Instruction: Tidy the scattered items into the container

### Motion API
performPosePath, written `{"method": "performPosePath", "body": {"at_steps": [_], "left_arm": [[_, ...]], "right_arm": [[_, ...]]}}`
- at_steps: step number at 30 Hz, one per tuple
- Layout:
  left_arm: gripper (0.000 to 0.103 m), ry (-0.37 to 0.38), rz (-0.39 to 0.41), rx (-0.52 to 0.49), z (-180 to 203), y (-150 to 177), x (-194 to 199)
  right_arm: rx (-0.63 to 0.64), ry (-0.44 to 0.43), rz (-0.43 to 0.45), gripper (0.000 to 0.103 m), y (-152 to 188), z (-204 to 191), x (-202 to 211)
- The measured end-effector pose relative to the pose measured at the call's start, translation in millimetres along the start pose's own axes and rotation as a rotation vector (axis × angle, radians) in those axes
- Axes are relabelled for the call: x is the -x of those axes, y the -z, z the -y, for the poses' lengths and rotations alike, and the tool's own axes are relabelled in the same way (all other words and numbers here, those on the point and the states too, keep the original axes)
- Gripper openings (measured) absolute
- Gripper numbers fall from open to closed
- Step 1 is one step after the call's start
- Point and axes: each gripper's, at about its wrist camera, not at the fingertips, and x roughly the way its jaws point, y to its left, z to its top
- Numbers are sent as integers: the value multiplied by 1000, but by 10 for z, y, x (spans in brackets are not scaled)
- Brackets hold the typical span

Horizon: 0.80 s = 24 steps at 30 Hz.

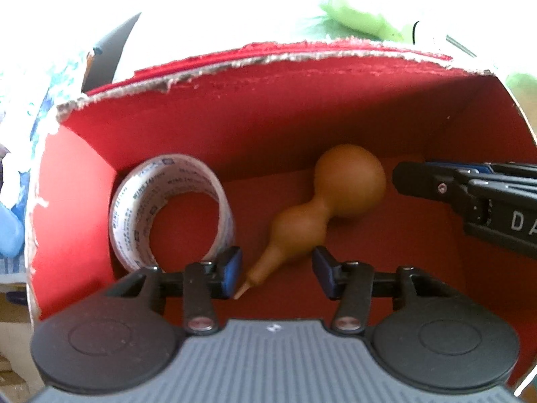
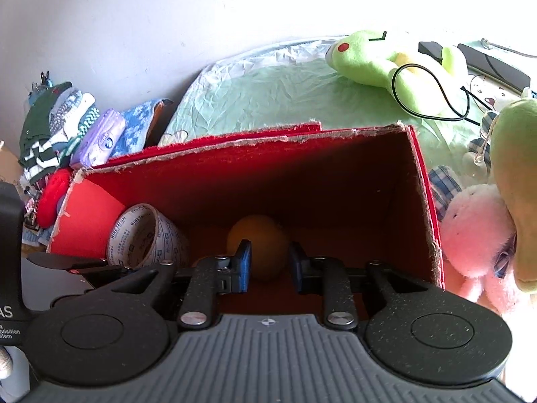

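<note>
1. Two hand-held grippers work over one red box (image 1: 255, 107). The left hand-held gripper (image 1: 277, 275) sits at the bottom centre of its own view, its blue pads spread apart and pinching nothing.
2. The thin tip of a tan gourd (image 1: 322, 198) lies just beside the left pad (image 1: 231, 273); whether they touch I cannot tell. The gourd lies on the box floor, its round end toward the far wall.
3. A tape roll (image 1: 167, 208) with printed lettering stands on its edge in the box's left corner, left of the gourd and apart from it.
4. The right hand-held gripper (image 2: 268, 263) enters the left view from the right edge, near the gourd's round end. In its own view its pads stand a little apart around empty space, with the gourd (image 2: 258, 245) showing beyond them on the box floor, not gripped.
5. The box's rim (image 2: 235, 142) is torn and ragged along the top.
6. Beyond the box, in the right view, a pale green bedsheet (image 2: 268, 97) carries a green plush toy (image 2: 376, 57) at upper right, with a black cable (image 2: 439, 97) looped over it.
7. A pink plush toy (image 2: 476, 235) lies against the box's right wall, and folded clothes (image 2: 67, 124) are piled at upper left.
</note>
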Motion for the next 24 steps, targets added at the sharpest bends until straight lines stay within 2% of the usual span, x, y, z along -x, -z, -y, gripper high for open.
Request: {"method": "performPosePath", "body": {"at_steps": [2,7,10,11,12,13,14,16,18,22,24], "left_arm": [[53,-10,17,-7,21,28,23],[54,-33,125,-30,93,138,174],[54,-48,155,2,131,200,252],[59,-55,173,15,179,186,258],[67,-79,195,18,228,30,187],[82,-129,228,13,97,-160,168],[91,-180,272,-2,-94,-207,279],[98,-240,365,-31,12,-175,478],[101,-250,421,-28,244,-147,918],[101,-255,406,11,438,-112,1207],[102,-244,389,42,381,-77,1235]], "right_arm": [[2,-1,-1,27,3,1,11],[24,8,33,27,28,-41,62],[36,10,57,27,26,-52,92],[37,14,73,27,37,-58,119],[39,15,90,28,50,-62,149],[42,15,107,28,60,-68,179],[44,17,119,29,67,-72,208],[48,22,136,30,81,-69,271],[42,6,161,31,101,-50,360],[25,-40,197,31,135,-43,539],[52,-46,221,31,166,-97,627]]}}
